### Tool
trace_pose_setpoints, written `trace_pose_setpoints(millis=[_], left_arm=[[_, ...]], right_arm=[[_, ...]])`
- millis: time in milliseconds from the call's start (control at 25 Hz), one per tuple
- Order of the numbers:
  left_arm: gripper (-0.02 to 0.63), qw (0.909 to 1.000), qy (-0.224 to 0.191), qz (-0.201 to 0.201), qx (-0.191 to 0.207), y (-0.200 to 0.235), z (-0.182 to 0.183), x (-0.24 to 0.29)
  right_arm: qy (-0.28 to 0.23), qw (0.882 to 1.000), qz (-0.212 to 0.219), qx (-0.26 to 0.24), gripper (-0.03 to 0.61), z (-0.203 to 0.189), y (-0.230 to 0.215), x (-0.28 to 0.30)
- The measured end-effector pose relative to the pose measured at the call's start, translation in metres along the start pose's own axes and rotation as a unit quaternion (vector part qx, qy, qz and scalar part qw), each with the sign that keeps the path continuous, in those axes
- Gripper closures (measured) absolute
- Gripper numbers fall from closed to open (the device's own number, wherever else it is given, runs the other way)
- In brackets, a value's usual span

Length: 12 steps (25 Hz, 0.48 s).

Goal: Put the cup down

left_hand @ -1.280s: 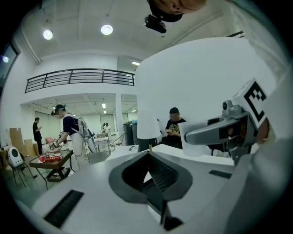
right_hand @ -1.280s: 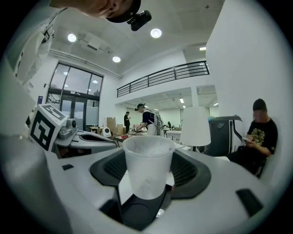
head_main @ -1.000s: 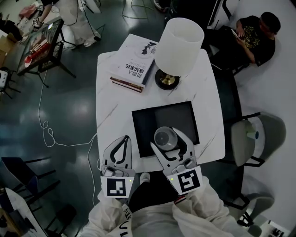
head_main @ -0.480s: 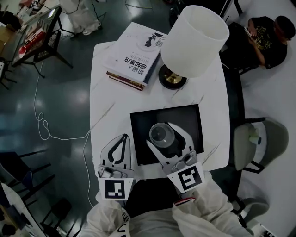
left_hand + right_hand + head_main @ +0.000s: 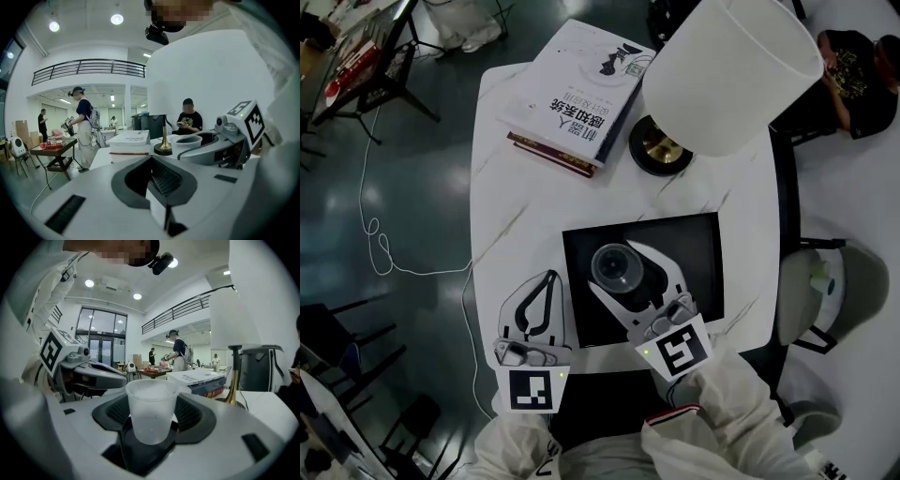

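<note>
Now the right gripper (image 5: 613,266) holds the cup (image 5: 610,269) further over the tray (image 5: 696,251).

Head view dim, underexposed; we see dark floor (image 5: 422,169) with faint sheen, shade (image 5: 733,73) brightest. Gripper views bright, lit by ceiling lights (image 5: 116,19); we note strong fisheye bending, black corners; left gripper (image 5: 151,161) soft near lens.
</note>
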State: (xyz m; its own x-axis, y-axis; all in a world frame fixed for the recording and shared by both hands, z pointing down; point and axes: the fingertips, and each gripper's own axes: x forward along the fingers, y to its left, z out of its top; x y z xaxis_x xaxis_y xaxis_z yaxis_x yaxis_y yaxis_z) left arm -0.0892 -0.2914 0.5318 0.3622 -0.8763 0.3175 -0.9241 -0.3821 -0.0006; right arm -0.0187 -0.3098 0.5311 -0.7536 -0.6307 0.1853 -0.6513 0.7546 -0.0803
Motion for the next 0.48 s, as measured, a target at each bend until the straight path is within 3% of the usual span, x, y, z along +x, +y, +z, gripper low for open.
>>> trace_pose_setpoints(millis=[280,480], left_arm=[[0.604,0.9998,0.018,-0.009,-0.007,0.002,-0.017,0.017],[0.604,0.9996,0.018,-0.003,-0.023,0.006,-0.023,0.024]], right_arm=[[0.002,1.0,0.017,0.019,0.298,-0.02,0.0,0.019],[0.095,0.992,0.067,-0.039,0.298,-0.054,0.006,0.02]])
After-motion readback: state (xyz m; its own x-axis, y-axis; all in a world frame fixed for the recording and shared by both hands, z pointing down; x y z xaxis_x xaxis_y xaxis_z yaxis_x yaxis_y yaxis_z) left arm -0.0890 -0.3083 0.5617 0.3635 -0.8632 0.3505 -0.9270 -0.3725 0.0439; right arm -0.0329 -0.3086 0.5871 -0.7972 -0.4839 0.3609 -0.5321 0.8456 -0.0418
